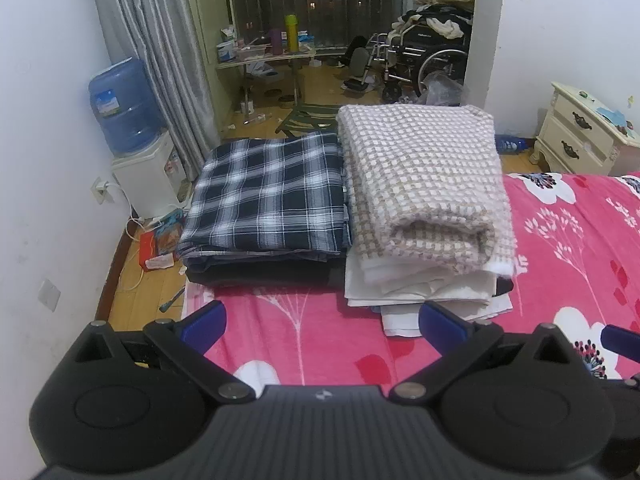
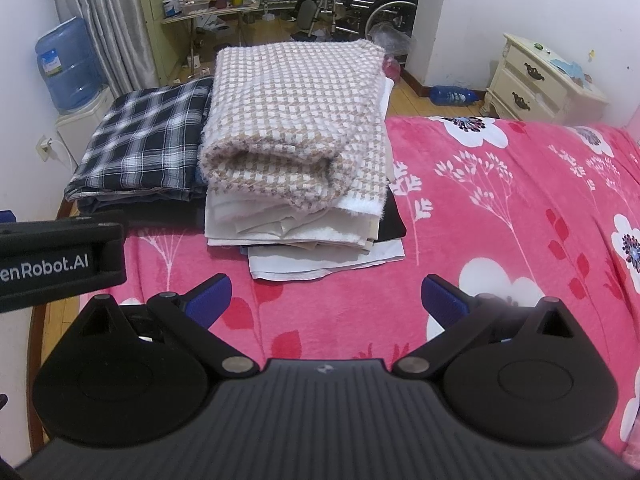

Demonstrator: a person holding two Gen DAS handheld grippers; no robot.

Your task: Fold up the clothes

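**Two folded stacks on the bed, both grippers empty**

The left gripper point(image 1: 322, 322) and right gripper point(image 2: 326, 296) hover released, jaws spread, grasping nothing, over the pink floral fleece blanket point(image 2: 500, 200). At twelve o'clock lies the folded beige-and-white checked knit garment point(image 2: 296, 120) atop pale folded clothes; the dark blue plaid folded shirt point(image 1: 264, 192) sits at eleven.

Left gripper point(image 1: 322, 322): matte black ribbed housing, small pale logo at centre, two rounded black lobes with circular recesses, silver pivot screws on angled links, blue ridged fingertips point(image 1: 442, 326). Right gripper point(image 2: 326, 298): identical build. White lettering "enRobot.AI" visible on a black side panel point(image 2: 60, 262).
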